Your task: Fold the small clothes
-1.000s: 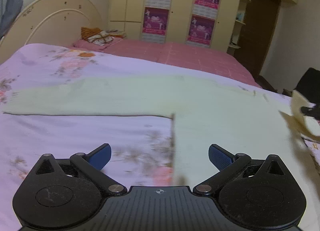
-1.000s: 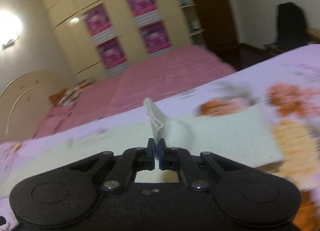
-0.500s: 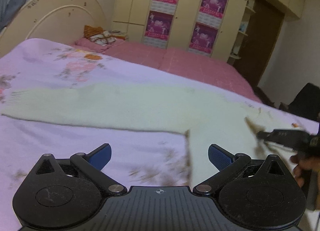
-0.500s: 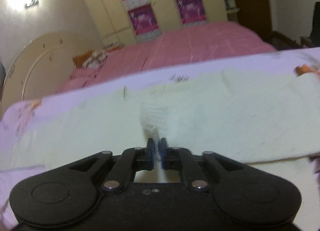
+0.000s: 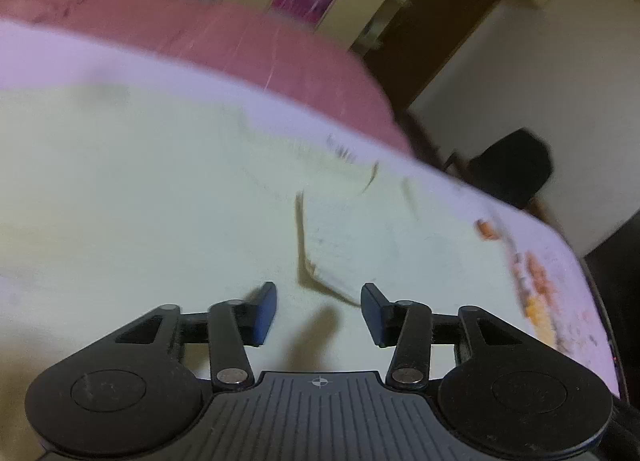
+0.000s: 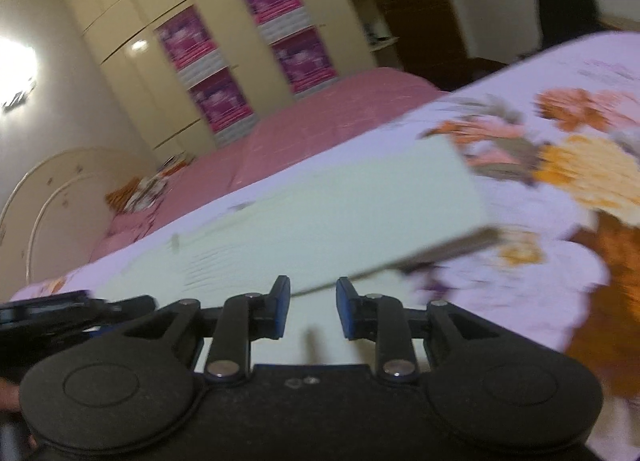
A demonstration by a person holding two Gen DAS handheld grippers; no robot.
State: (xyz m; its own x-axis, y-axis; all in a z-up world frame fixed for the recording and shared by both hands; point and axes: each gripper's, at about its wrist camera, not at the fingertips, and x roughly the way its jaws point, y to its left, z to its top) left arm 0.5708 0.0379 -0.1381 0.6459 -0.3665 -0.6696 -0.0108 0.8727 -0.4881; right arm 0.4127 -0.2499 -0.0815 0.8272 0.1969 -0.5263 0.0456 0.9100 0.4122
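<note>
Two grippers hover low over the bed. Nearest, the left gripper has its jaws closing with nothing pinched, a folded flap edge just beyond the blue pads. The right gripper has its jaws opening, empty, over the pale cream garment, which lies spread on the lilac floral bedspread. Farther off lies a pink bed, then, blurred, what look like wardrobe doors with pink posters.
</note>
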